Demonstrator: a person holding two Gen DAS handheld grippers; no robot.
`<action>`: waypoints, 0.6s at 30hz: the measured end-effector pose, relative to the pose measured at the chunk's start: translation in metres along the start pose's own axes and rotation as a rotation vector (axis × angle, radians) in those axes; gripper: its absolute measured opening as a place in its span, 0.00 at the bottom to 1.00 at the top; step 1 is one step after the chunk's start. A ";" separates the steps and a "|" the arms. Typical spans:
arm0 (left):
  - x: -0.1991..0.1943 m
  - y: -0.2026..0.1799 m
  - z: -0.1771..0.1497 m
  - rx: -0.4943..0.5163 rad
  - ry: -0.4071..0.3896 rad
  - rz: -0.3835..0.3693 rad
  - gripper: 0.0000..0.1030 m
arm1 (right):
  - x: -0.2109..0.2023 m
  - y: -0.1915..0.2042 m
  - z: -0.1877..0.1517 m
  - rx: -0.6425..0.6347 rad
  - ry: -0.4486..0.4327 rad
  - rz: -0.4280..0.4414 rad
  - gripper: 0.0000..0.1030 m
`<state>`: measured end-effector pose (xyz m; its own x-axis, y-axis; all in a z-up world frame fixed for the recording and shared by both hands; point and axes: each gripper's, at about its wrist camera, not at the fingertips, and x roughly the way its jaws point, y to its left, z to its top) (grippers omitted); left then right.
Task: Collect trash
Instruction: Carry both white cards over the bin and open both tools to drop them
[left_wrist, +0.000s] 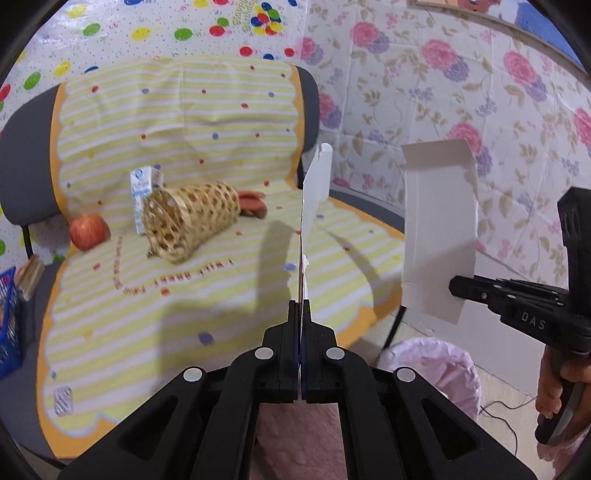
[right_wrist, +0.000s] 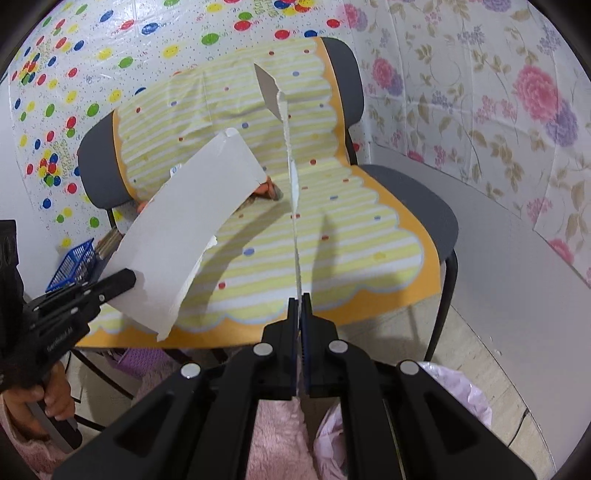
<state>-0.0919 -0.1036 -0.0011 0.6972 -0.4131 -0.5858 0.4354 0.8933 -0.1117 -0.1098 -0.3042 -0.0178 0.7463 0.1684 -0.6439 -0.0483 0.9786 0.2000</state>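
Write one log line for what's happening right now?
left gripper: shut on paper piece | right gripper: shut on second paper piece | bin: below

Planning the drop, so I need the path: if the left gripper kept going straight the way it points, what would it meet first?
Probably the cloth-covered chair seat. The left gripper, shut on a white card piece, points over the seat towards the backrest; nothing else sits on that line, though depth is unclear.

Bright, soft shadows, fisheye-warped edges
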 end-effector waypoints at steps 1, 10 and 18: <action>0.000 -0.003 -0.003 0.001 0.002 -0.006 0.00 | -0.002 -0.001 -0.004 0.003 0.006 -0.006 0.02; 0.010 -0.062 -0.039 0.102 0.081 -0.163 0.00 | -0.036 -0.024 -0.045 0.062 0.046 -0.118 0.02; 0.035 -0.116 -0.050 0.186 0.157 -0.284 0.01 | -0.061 -0.059 -0.083 0.159 0.074 -0.213 0.02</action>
<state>-0.1465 -0.2125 -0.0484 0.4447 -0.5946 -0.6698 0.7046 0.6939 -0.1482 -0.2075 -0.3626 -0.0518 0.6775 -0.0253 -0.7351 0.2141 0.9629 0.1641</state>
